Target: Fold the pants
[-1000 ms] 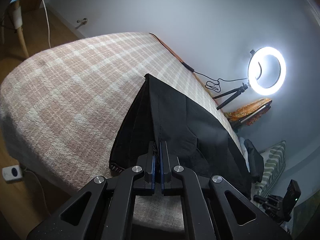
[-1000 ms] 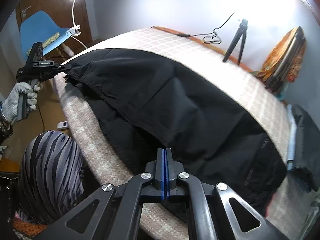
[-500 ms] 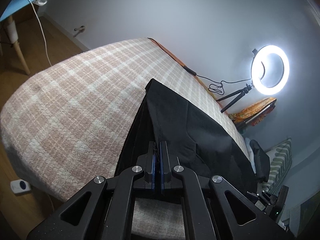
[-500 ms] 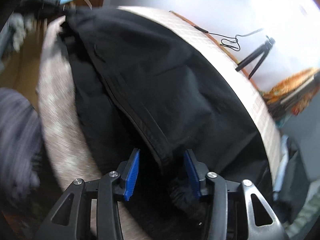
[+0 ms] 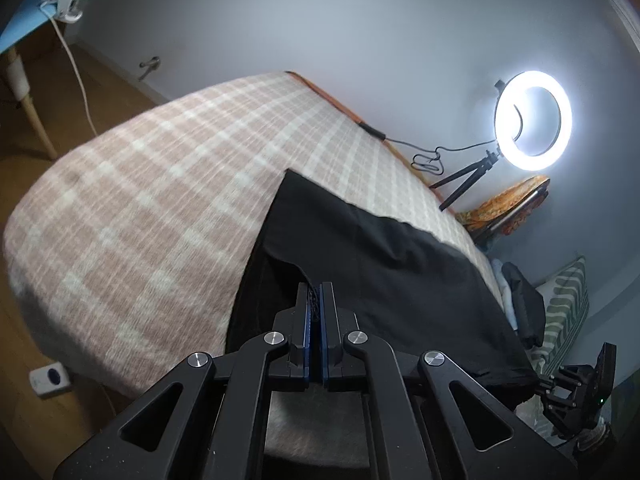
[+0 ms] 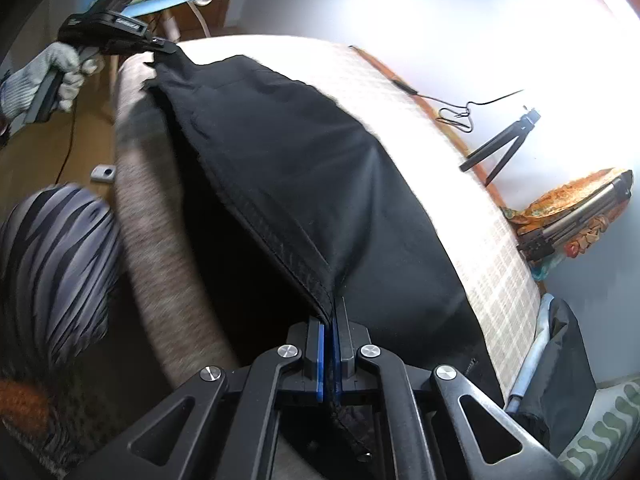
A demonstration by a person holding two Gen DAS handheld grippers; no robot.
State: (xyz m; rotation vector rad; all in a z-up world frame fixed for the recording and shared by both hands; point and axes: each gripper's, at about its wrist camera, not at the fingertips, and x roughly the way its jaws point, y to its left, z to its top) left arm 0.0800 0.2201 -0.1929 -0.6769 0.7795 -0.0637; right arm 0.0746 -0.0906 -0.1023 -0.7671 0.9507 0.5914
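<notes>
Pinching the pants (image 6: 280,168) hem, each gripper (image 5: 318,300) (image 6: 331,316) clamps shut beside bare plaid blanket (image 5: 140,184)

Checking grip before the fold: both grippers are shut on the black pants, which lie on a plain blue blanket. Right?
Not quite. The blanket is pink-and-white plaid, not plain blue, as the left wrist view shows. The left gripper and right gripper are indeed shut on the black pants.

Ring light (image 5: 533,120) glares, overexposing the right view; fisheye edges curve.
</notes>
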